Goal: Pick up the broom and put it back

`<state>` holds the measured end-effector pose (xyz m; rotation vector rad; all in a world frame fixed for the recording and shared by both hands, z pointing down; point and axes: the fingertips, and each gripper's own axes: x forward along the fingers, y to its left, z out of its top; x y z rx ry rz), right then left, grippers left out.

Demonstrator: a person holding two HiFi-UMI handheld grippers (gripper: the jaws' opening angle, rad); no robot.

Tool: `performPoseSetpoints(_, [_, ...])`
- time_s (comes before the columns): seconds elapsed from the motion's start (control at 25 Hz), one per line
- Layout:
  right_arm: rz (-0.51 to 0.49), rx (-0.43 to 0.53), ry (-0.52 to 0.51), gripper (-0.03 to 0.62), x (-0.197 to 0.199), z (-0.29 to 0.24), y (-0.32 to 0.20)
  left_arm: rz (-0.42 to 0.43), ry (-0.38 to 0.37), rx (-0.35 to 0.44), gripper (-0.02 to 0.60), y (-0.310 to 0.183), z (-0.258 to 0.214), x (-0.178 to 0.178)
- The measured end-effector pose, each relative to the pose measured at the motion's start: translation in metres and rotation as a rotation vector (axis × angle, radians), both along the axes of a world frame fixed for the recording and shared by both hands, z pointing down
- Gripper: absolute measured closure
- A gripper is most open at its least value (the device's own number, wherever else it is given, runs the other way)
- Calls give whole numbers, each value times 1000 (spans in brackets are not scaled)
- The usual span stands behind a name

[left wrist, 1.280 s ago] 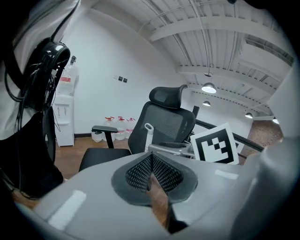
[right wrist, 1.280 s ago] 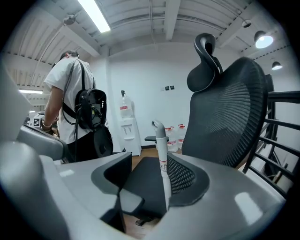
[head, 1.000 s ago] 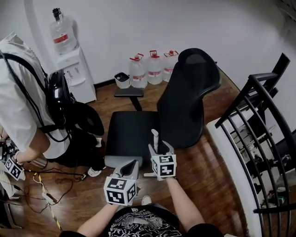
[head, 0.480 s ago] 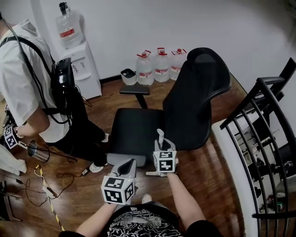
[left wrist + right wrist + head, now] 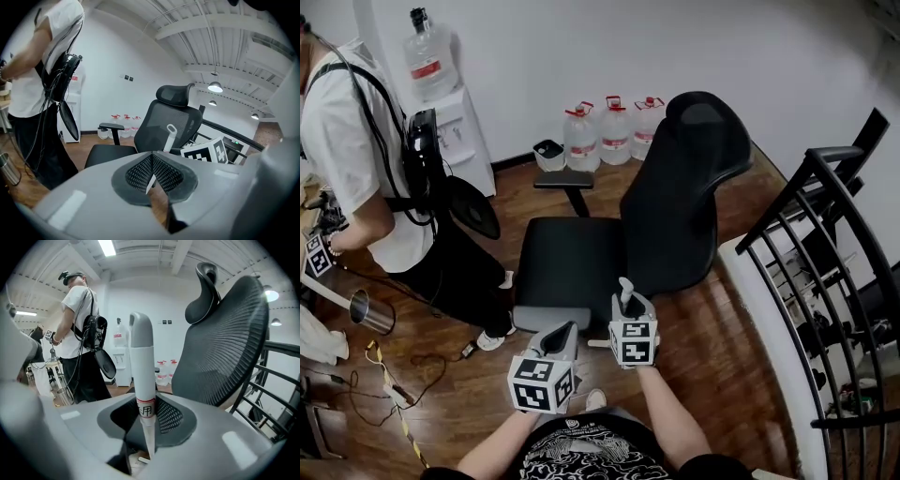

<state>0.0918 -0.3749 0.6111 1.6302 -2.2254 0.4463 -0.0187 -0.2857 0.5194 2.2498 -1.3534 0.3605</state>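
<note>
white broom handle (image 5: 141,357) stands clamped in right gripper (image 5: 627,306) jaws.

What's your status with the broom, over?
Right tongs clamped on broom handle. Left tongs shut, empty. Chair close ahead, over.

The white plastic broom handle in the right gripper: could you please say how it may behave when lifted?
The white plastic broom handle looks straight and rigid, so it should probably stay stiff. Its smooth, tapering surface might slip between the textured fingers. The broom's head is out of view; its weight could make the handle swing.
</note>
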Motion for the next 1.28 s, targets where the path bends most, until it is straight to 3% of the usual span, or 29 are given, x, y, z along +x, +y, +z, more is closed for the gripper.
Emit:
performPoseSetpoints(0.32, [50,51,-19,499,0,-31,52,37,39,19,577,32,-7,-7])
performPoseSetpoints(0.92, [29,288,-2,499,-29,-176,155,60,68,154,577,85,-44,-29])
performPoseSetpoints(1.28, [53,366,-19,499,-32,-213,203,96,69,184,577,107,-54,-28])
